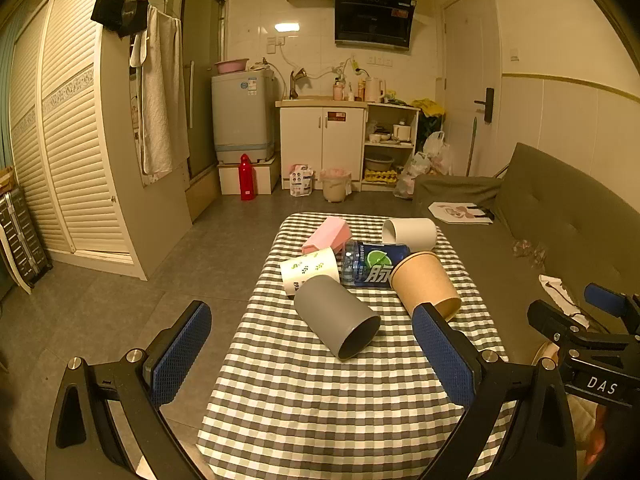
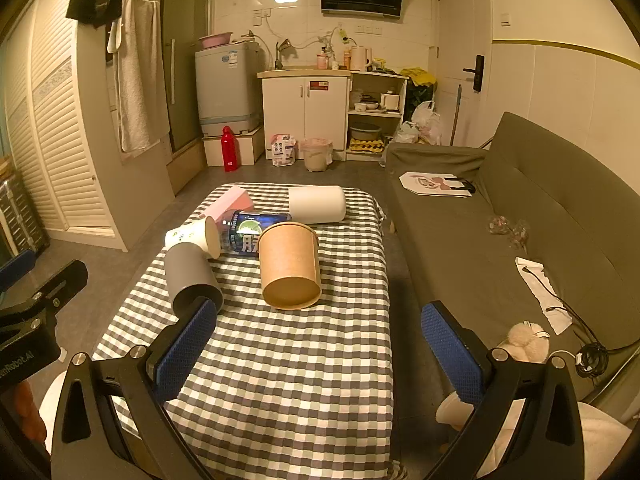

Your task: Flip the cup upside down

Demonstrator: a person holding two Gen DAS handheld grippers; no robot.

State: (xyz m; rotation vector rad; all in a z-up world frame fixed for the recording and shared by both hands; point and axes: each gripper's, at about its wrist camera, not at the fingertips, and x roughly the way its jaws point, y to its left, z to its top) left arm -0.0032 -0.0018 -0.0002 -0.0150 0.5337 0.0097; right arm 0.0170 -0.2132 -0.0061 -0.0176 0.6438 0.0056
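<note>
A small kitchen-living room was seen, with a checkered table (image 1: 340, 400) in front. The grey cup (image 1: 338, 316) lay on its side on the cloth, mouth toward the cameras, ahead of the left gripper (image 1: 312, 354), whose fingers were spread wide, empty. The right gripper (image 2: 319, 354), likewise released, faced the brown paper cup (image 2: 289, 266), just beside the grey cup.

left wrist: faces table (image 1: 320, 400) lengthwise, from near end | right wrist: likewise, shares cups
</note>
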